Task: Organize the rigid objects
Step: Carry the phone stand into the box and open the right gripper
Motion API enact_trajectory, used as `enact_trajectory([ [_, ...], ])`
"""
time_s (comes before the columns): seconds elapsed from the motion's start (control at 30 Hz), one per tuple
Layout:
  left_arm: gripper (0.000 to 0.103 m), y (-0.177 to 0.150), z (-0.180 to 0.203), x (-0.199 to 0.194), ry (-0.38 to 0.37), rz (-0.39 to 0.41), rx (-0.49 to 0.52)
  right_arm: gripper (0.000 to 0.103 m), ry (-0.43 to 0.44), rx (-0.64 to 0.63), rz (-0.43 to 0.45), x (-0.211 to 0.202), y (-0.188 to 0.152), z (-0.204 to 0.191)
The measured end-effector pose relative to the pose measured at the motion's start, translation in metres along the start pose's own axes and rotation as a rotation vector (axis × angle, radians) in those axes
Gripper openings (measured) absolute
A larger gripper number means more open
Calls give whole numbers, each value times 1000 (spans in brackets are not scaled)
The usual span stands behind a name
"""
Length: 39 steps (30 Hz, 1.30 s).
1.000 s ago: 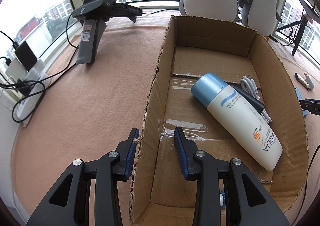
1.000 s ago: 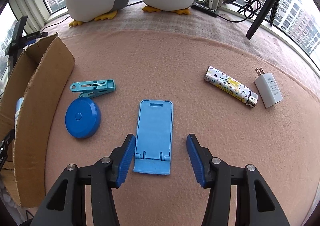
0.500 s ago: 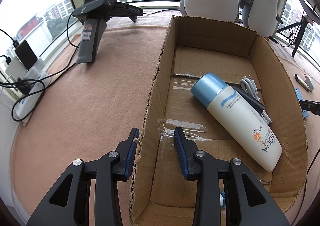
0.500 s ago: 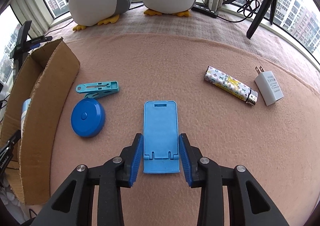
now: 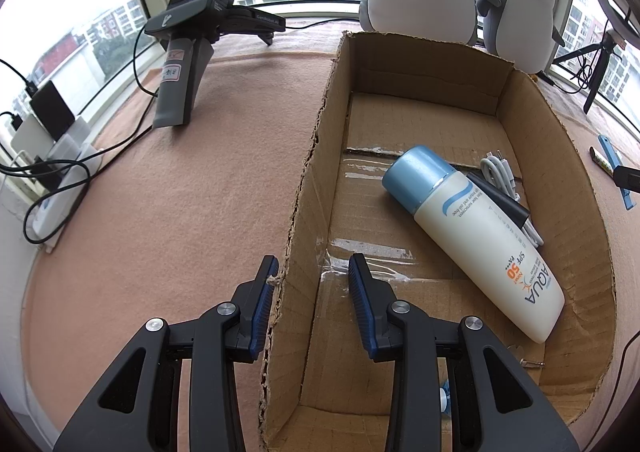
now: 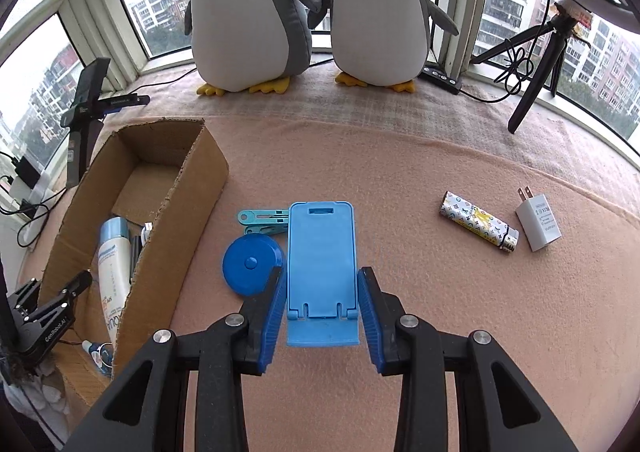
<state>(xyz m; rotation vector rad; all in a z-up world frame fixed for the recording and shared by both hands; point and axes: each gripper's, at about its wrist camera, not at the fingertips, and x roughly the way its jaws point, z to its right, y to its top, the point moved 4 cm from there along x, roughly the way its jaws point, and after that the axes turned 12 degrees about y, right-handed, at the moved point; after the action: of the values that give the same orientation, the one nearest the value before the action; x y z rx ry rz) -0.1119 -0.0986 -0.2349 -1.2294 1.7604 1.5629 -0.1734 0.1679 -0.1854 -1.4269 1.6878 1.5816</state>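
My right gripper [image 6: 322,276] is shut on the lower sides of a blue phone stand [image 6: 322,252] and holds it above the pink cloth. Partly hidden behind the stand lie a round blue tape measure [image 6: 248,264] and a teal clip [image 6: 260,217]. A patterned lighter [image 6: 478,224] and a white charger plug [image 6: 538,226] lie to the right. My left gripper [image 5: 314,280] stands open astride the left wall of the cardboard box [image 5: 552,156], its left pad touching the wall's edge. In the box lie a sunscreen bottle [image 5: 472,236], a white cable [image 5: 500,168] and a black item.
Two plush penguins [image 6: 248,8] stand at the window behind. A black tripod [image 6: 536,64] is at the back right. A grey device stand [image 5: 188,52] and cables with power bricks [image 5: 52,180] lie left of the box. The box [image 6: 180,220] sits left of the held stand.
My right gripper has closed on the blue phone stand and raised it off the cloth. The left gripper has stayed astride the box wall.
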Motion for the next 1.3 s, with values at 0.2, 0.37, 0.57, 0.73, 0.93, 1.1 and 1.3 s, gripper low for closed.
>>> enact_trajectory([
  [0.2,34,1,0,0,2,1,5,33,56,-68,28,-1,17,-43],
  [0.37,34,1,0,0,2,1,4,33,91,-118,30,7,24,-75],
  [0.57,34,1,0,0,2,1,4,33,120,-173,26,16,29,-104],
  [0.73,34,1,0,0,2,1,4,33,129,-201,14,26,29,-121],
  [0.93,34,1,0,0,2,1,4,33,133,-211,-8,36,27,-128],
  [1.1,34,1,0,0,2,1,4,33,134,-213,-13,39,27,-130],
  [1.3,34,1,0,0,2,1,5,33,141,-222,-9,38,26,-134],
])
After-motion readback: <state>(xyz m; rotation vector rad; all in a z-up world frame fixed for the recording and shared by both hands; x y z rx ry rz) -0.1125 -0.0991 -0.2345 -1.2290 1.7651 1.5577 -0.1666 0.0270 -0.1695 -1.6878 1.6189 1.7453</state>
